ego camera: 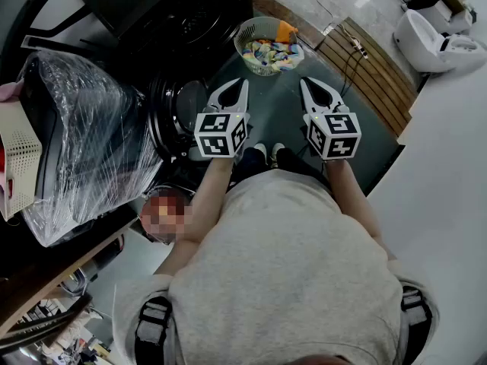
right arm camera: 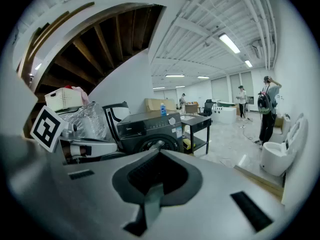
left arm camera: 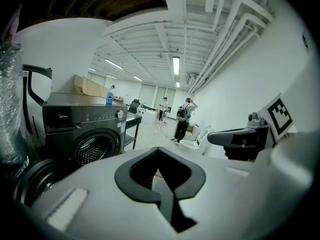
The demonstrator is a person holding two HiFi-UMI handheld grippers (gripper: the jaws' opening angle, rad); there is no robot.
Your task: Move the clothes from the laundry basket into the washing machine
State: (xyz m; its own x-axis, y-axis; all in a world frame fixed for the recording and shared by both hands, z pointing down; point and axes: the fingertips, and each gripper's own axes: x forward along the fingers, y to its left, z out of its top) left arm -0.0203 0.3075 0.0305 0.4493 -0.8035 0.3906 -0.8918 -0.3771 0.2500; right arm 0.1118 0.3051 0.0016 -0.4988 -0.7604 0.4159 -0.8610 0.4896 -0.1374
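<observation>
A person in a light grey shirt (ego camera: 289, 265) is filling the bottom of the head view and is holding both grippers out ahead. At the left of the frame a large dark appliance wrapped in clear plastic film (ego camera: 76, 128) is standing. The black front-loading washing machine (ego camera: 179, 14) is sitting at the upper middle, and its round dark door (ego camera: 176, 114) is showing at centre left, just left of the left gripper. A slatted wooden platform (ego camera: 369, 71) is running diagonally across the upper right.

The pale green mesh laundry basket (ego camera: 243, 44) is resting on the floor at the top centre, ahead of both grippers and apart from them. It is sitting beside the machine. The colourful clothes (ego camera: 275, 52) are lying heaped inside it.

The left gripper (ego camera: 237, 86) and the right gripper (ego camera: 308, 84) are pointing forward and slightly down, side by side at the middle of the frame. Each pair of jaws is pressing together with nothing between them.
</observation>
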